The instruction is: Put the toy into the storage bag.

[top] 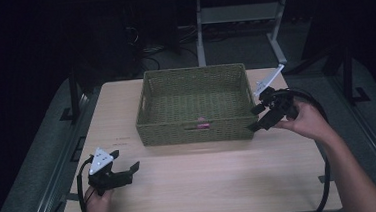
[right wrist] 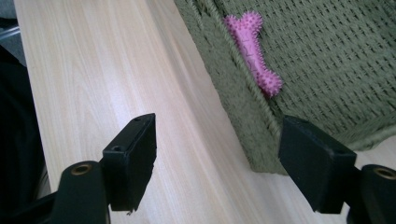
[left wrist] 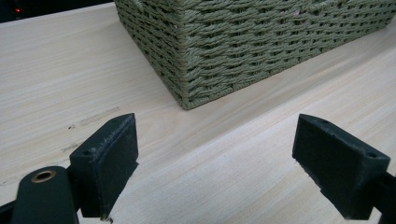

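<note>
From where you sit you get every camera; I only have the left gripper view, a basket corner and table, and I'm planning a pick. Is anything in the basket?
Observer: Yes, a pink bone toy lies inside the basket, against its near wall.
Operator: Where's the right gripper?
Observer: The right gripper is at the basket's near right corner, open, outside the wall.
Operator: Is it holding anything?
Observer: No, its fingers stand apart with bare table between them.
</note>
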`<state>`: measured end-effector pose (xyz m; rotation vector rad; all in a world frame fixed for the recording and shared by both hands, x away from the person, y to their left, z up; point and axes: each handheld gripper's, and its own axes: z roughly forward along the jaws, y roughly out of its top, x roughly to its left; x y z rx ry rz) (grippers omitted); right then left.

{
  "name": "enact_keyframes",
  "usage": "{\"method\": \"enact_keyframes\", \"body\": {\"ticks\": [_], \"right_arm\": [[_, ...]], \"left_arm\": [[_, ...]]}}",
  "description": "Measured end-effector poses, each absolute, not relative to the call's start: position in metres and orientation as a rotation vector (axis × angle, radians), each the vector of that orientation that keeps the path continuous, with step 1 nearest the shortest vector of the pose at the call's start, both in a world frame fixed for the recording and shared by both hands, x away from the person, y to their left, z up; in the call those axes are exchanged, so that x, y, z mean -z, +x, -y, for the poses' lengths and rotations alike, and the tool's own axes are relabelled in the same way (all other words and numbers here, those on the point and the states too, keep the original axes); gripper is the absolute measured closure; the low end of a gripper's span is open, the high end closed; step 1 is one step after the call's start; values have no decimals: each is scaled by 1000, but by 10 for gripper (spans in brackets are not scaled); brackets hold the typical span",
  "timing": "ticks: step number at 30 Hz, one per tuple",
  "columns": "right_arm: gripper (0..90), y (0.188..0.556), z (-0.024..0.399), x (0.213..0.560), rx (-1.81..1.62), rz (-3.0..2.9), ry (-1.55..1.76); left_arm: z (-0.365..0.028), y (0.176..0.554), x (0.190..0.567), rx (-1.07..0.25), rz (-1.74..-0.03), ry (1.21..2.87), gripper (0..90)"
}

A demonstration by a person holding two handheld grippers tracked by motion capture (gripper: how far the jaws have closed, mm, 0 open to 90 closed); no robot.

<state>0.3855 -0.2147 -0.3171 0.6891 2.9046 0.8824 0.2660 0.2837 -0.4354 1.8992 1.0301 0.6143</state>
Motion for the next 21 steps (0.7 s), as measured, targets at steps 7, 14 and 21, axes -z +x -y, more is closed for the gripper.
{"method": "enact_keyframes", "body": {"ticks": [7, 14, 21], "right_arm": [[273, 379, 227, 329, -885, -2894, 720], [269, 373, 236, 340, -910, -2890, 740], [262, 366, 240, 351, -910, -2890, 743]], "left_arm": [[-285, 266, 436, -615, -1040, 1894, 139], [-285, 266, 436, -616, -1041, 1894, 139], [-286, 266, 436, -617, -1043, 1894, 139]]}}
